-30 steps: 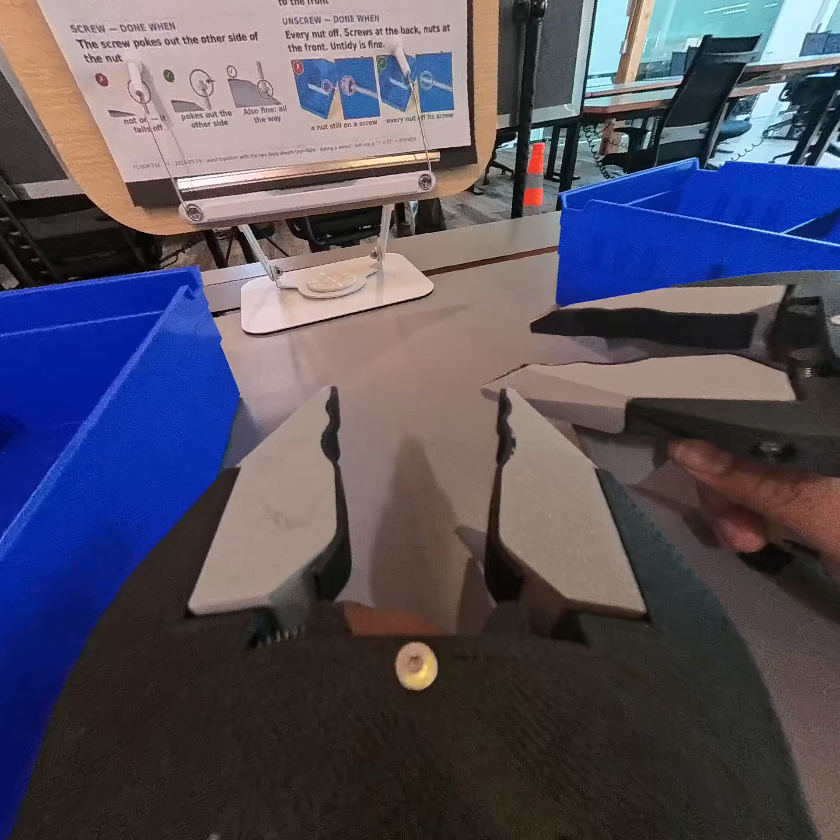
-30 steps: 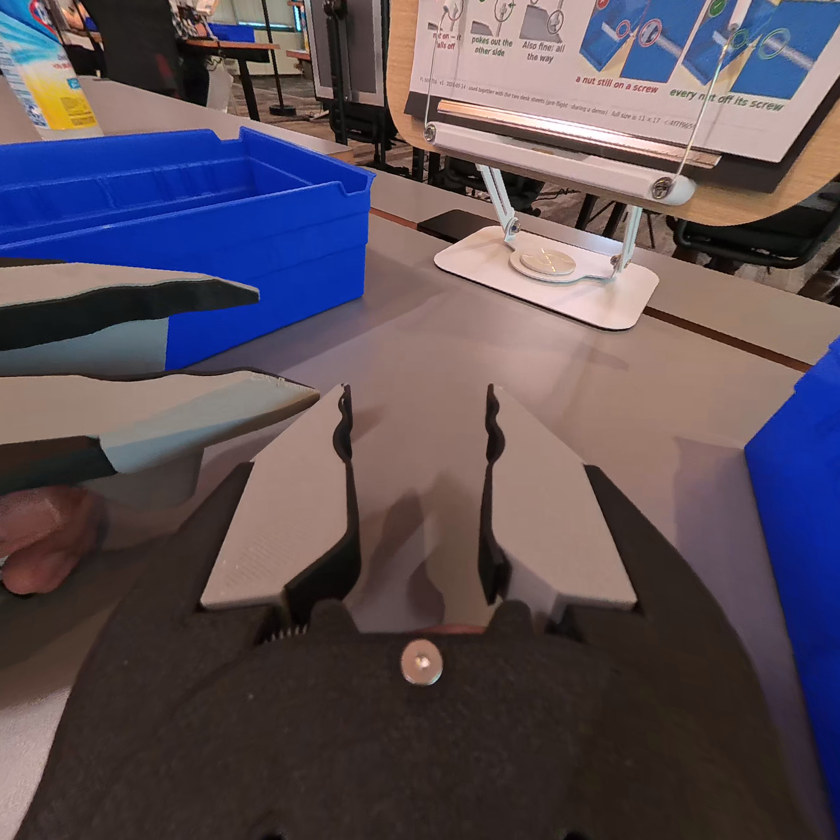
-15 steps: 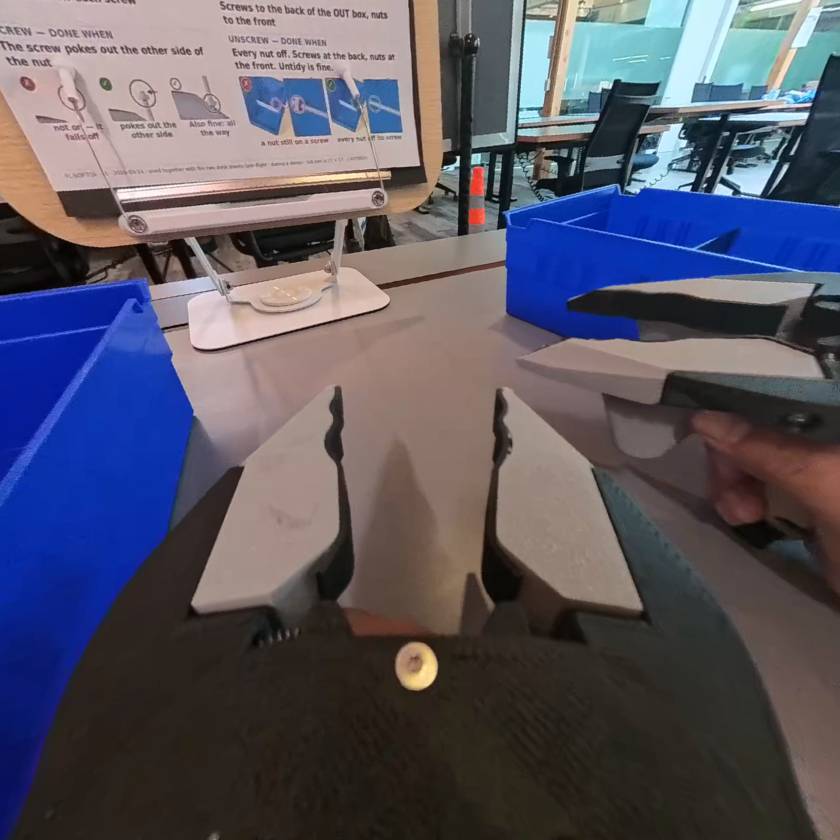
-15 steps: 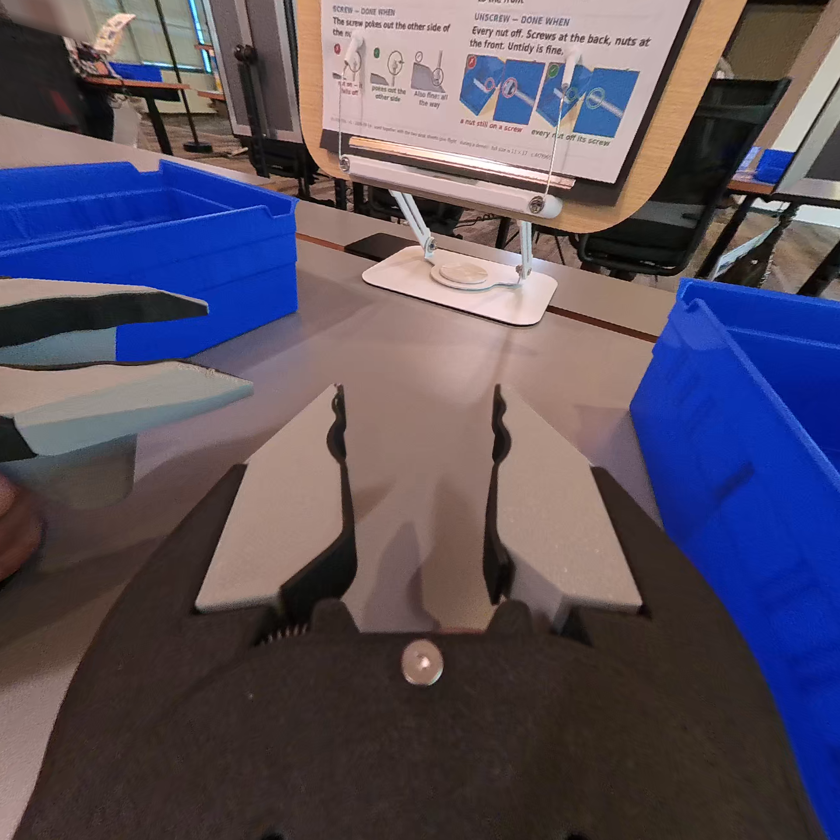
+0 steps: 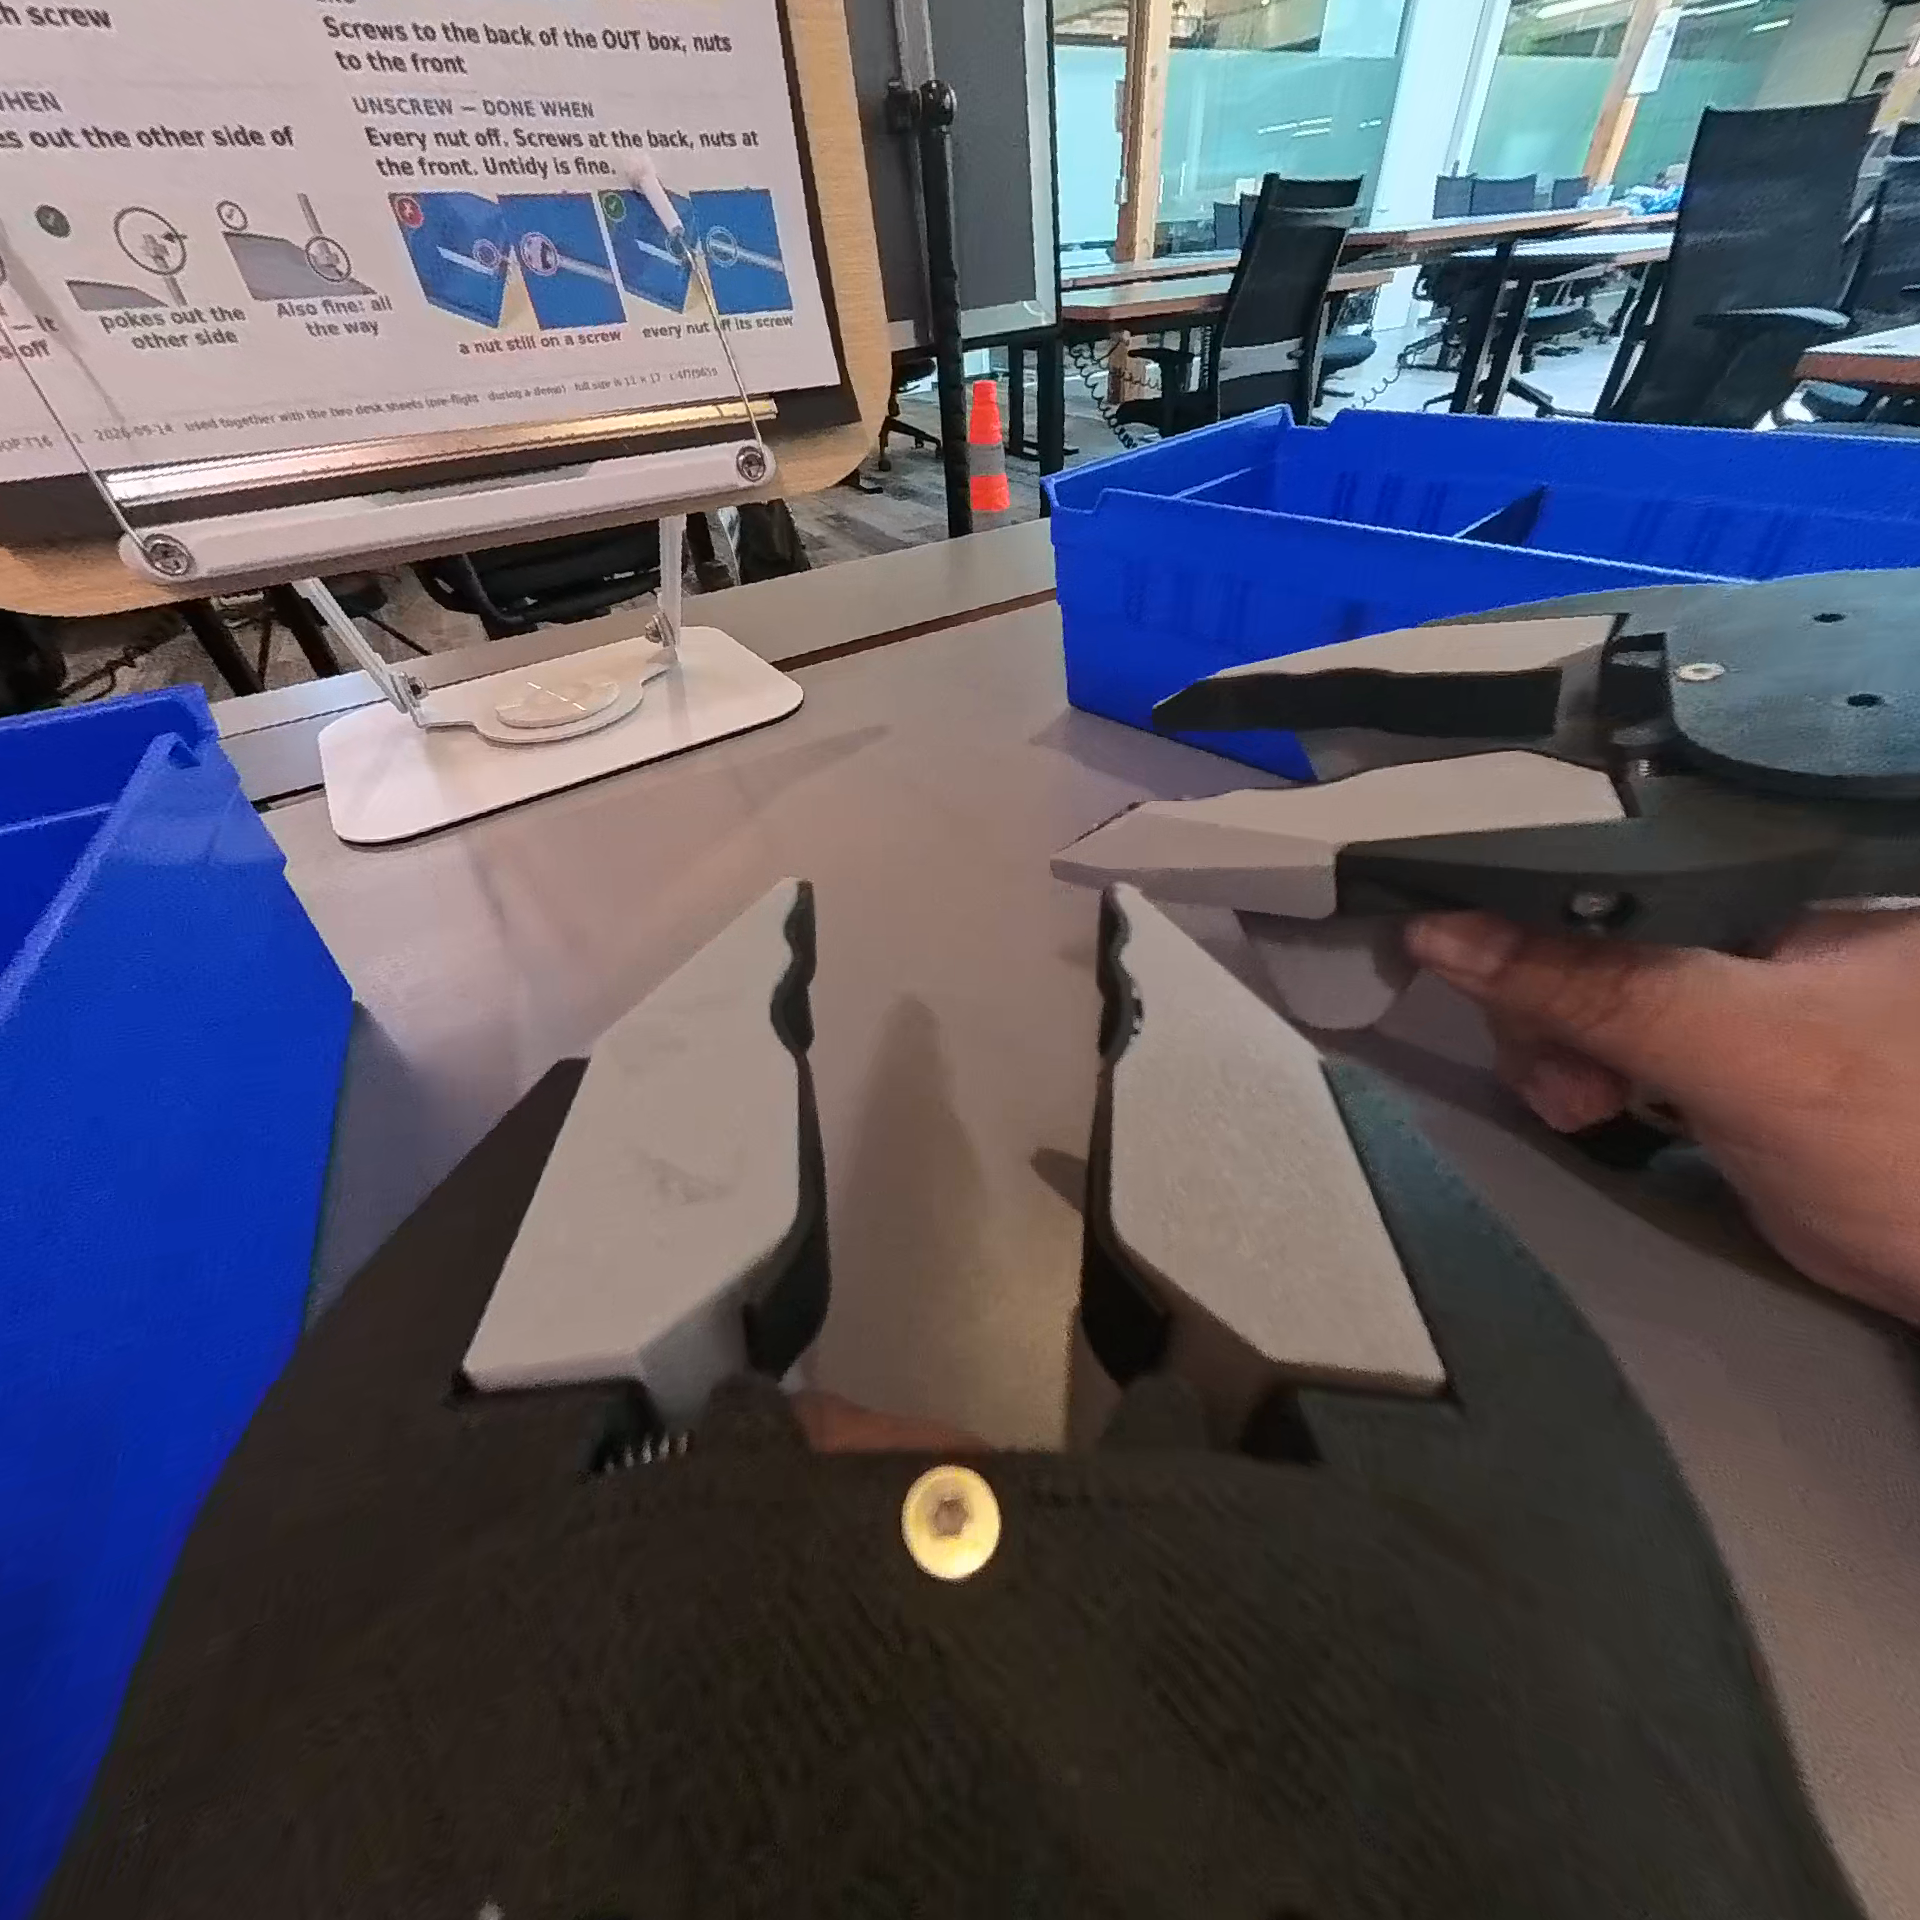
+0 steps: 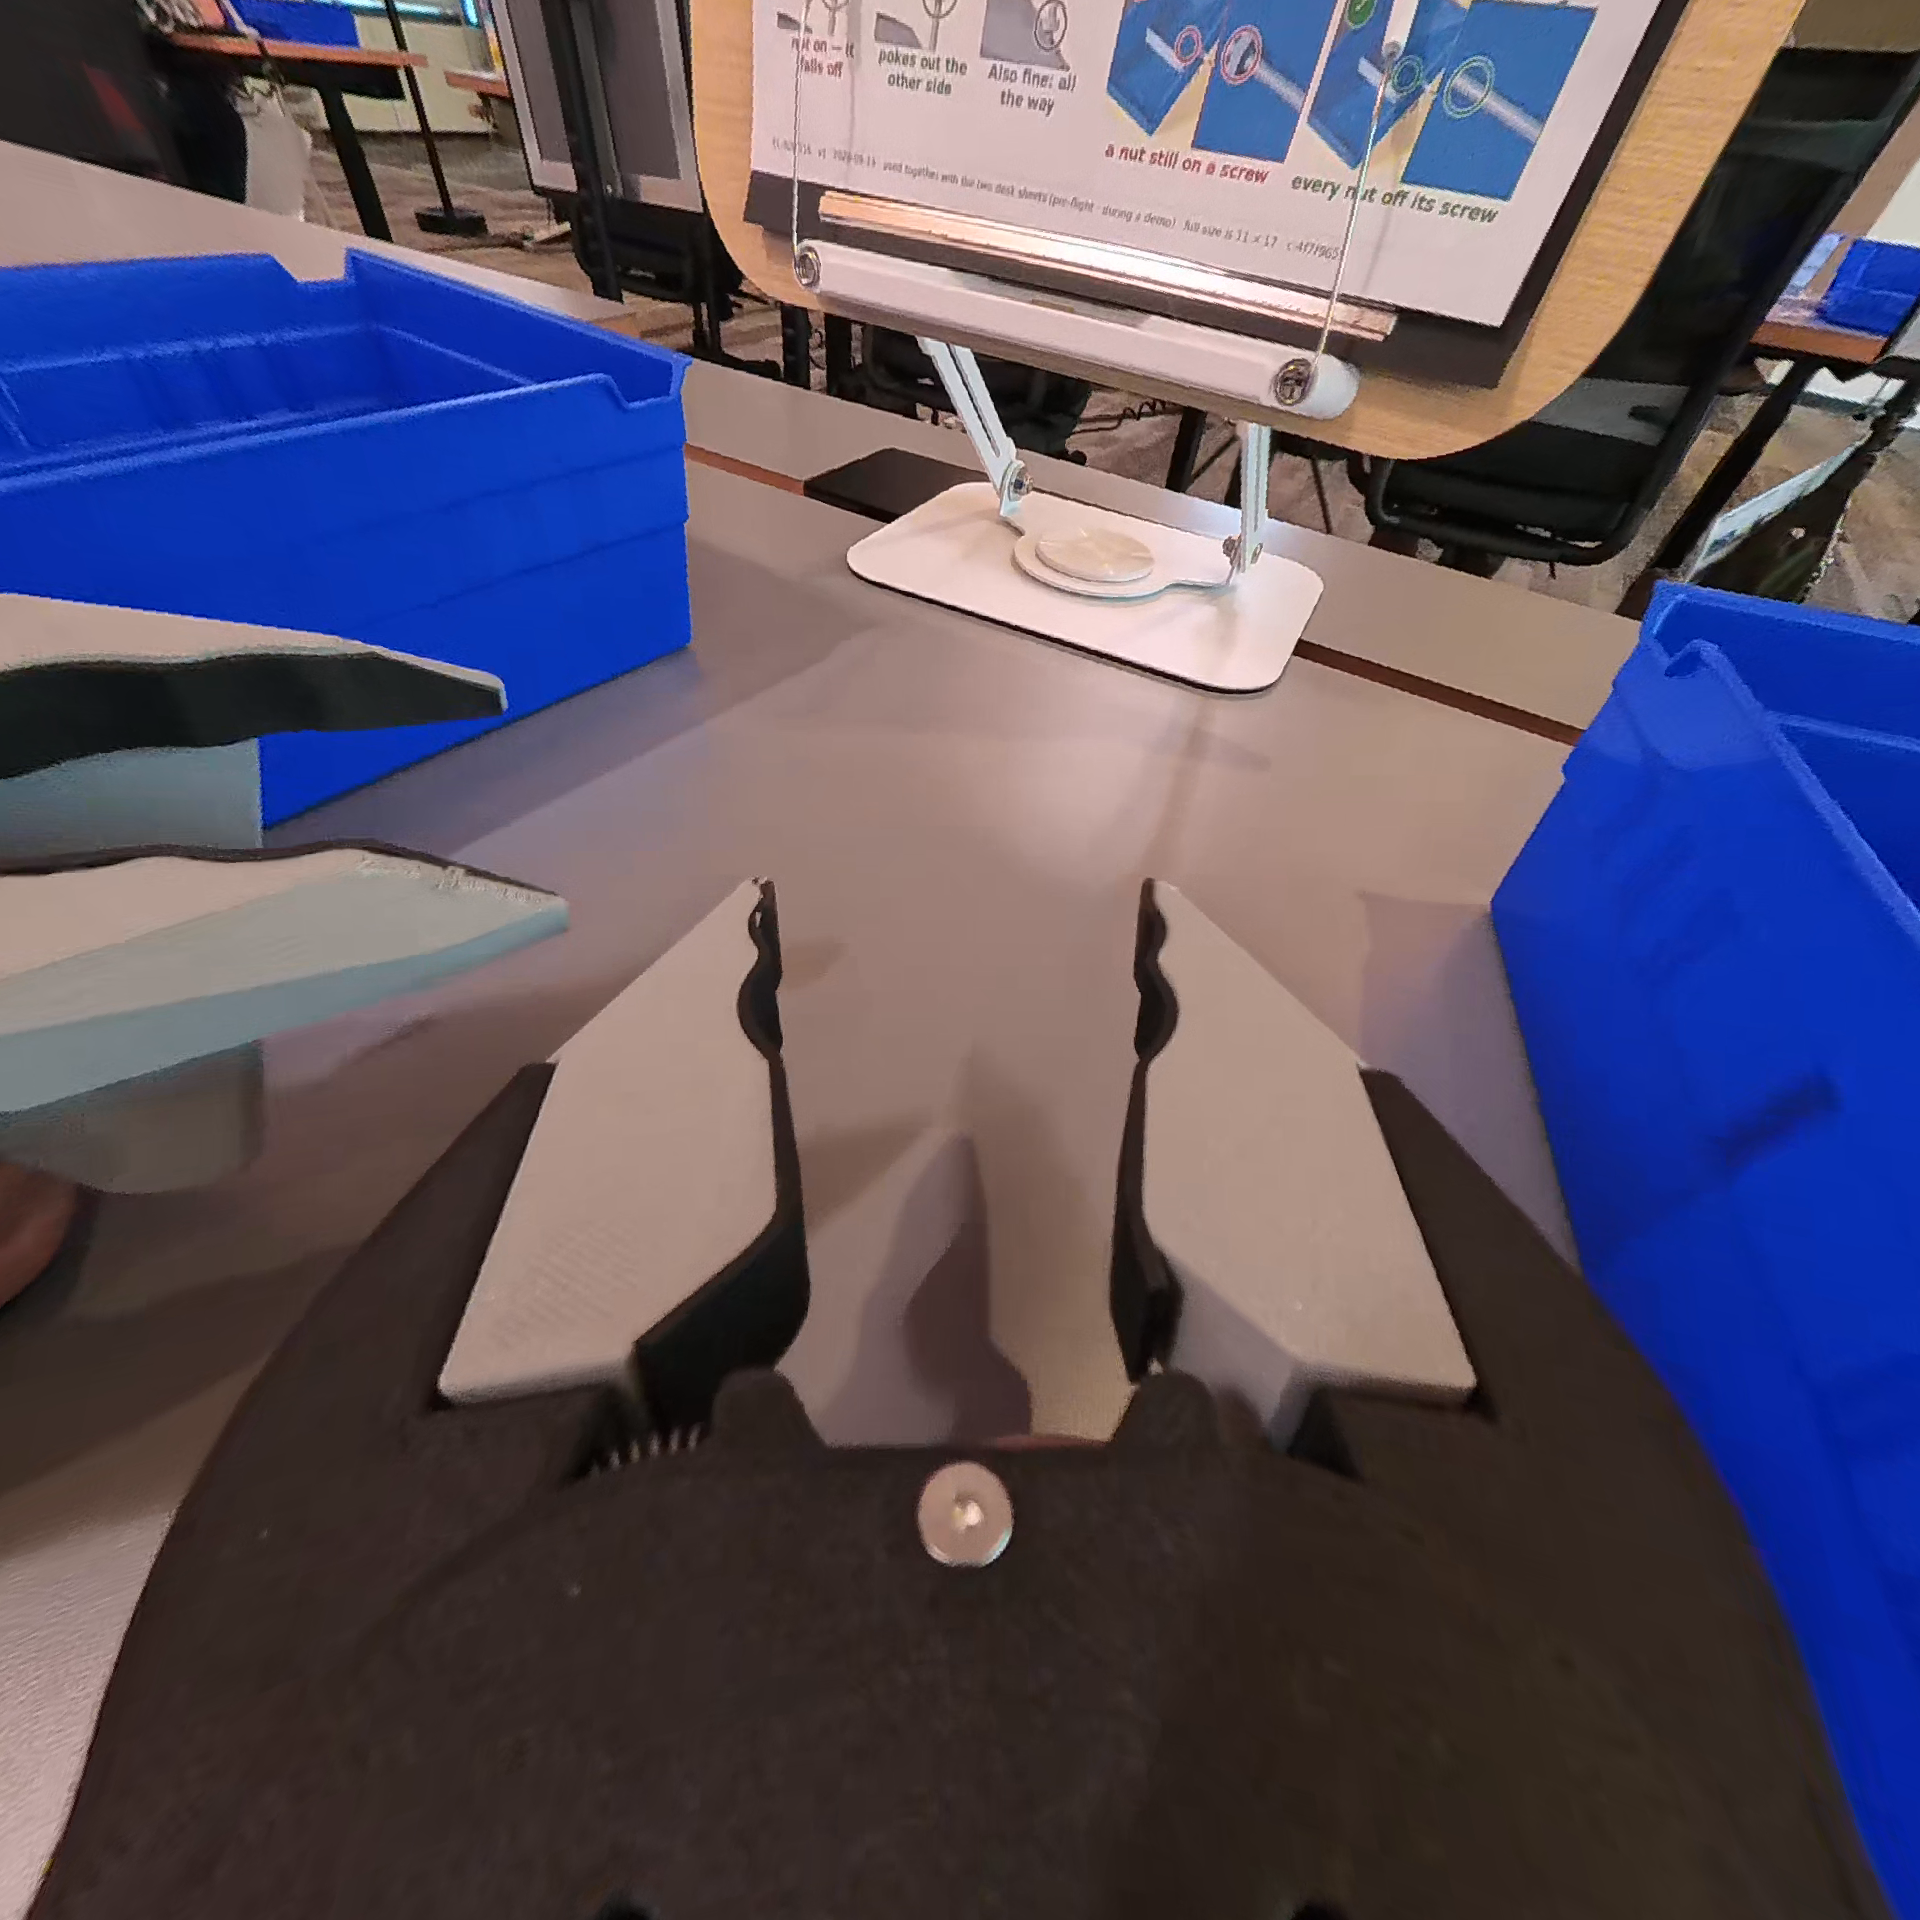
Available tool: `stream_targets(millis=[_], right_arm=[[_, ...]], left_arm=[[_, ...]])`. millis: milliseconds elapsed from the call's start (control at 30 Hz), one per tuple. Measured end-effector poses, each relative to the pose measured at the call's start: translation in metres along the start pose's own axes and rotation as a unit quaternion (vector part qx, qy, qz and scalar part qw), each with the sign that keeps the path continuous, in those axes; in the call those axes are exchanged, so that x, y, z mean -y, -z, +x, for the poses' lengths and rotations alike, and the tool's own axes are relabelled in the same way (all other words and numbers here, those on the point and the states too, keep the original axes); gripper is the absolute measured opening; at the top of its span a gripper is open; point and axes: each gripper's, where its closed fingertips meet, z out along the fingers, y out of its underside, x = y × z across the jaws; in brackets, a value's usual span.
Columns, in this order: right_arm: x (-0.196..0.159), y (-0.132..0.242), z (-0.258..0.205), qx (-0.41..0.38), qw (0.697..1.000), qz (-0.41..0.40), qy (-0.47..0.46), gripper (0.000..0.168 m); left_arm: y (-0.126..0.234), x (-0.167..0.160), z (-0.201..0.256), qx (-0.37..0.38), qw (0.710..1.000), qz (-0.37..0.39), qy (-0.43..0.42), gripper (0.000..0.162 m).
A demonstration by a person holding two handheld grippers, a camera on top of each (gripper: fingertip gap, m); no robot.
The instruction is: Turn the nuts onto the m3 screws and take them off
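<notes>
No screws or nuts show in either view. My left gripper (image 5: 956,904) is open and empty, low over the grey table (image 5: 914,790). My right gripper (image 6: 951,894) is open and empty too, over the same table. Each gripper shows in the other's view: the right one (image 5: 1132,790) comes in from the right, held by a hand (image 5: 1714,1081), and the left one (image 6: 520,800) comes in from the left. A blue bin stands on the left (image 5: 156,1039) (image 6: 343,488) and another on the right (image 5: 1403,582) (image 6: 1704,987). Their insides are mostly hidden.
A white stand (image 5: 561,717) (image 6: 1101,582) at the back of the table holds a wooden board with an instruction sheet (image 5: 416,239) (image 6: 1143,125). Behind it are office desks, black chairs (image 5: 1268,301) and an orange cone (image 5: 985,442).
Both wrist views swung and shifted: the left view turned right and the stand slid left, the right gripper came nearer the left one's tips. Both grippers stayed open and empty.
</notes>
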Motion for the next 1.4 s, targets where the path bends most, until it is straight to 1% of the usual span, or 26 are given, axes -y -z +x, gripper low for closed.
stream_targets(millis=[67, 300, 467, 700, 867, 1000, 1100, 1167, 1233, 1400], right_arm=[[0.002, 0.002, 0.001, -0.002, 1.0, 0.007, -0.002, 0.063], [0.004, 0.005, 0.002, -0.016, 1.0, 0.016, 0.006, 0.062], [0.002, 0.005, -0.006, -0.007, 1.0, 0.008, 0.027, 0.054], [0.004, 0.001, -0.019, 0.003, 0.998, 0.01, 0.054, 0.055], [0.006, 0.003, -0.017, 0.019, 0.999, 0.02, 0.03, 0.056], [0.006, 0.003, -0.012, 0.025, 0.999, 0.021, 0.0, 0.057], [0.003, 0.003, -0.011, 0.018, 1.0, 0.011, 0.013, 0.057], [0.001, 0.004, -0.014, 0.018, 0.999, 0.002, 0.026, 0.056], [0.0, 0.004, -0.017, 0.021, 0.999, -0.002, 0.033, 0.054], [-0.003, 0.003, -0.018, 0.027, 0.999, -0.01, 0.029, 0.053]], left_arm=[[0.002, 0.002, 0.0, 0.003, 1.0, 0.007, -0.002, 0.052], [0.006, 0.004, 0.0, 0.008, 1.0, 0.019, -0.009, 0.051], [0.011, 0.002, 0.001, 0.011, 1.0, 0.016, -0.022, 0.051], [0.018, 0.002, 0.0, 0.014, 1.0, 0.021, -0.019, 0.049], [0.012, -0.007, 0.002, 0.001, 1.0, -0.01, -0.013, 0.044], [0.011, -0.008, 0.005, -0.005, 1.0, -0.008, -0.022, 0.044], [0.009, -0.011, 0.006, -0.002, 0.999, -0.02, -0.031, 0.044], [0.007, -0.014, 0.002, 0.012, 0.999, -0.031, -0.03, 0.044], [0.006, -0.016, 0.002, 0.011, 0.999, -0.04, -0.026, 0.044], [0.011, -0.019, 0.001, 0.019, 0.999, -0.045, -0.023, 0.043]])
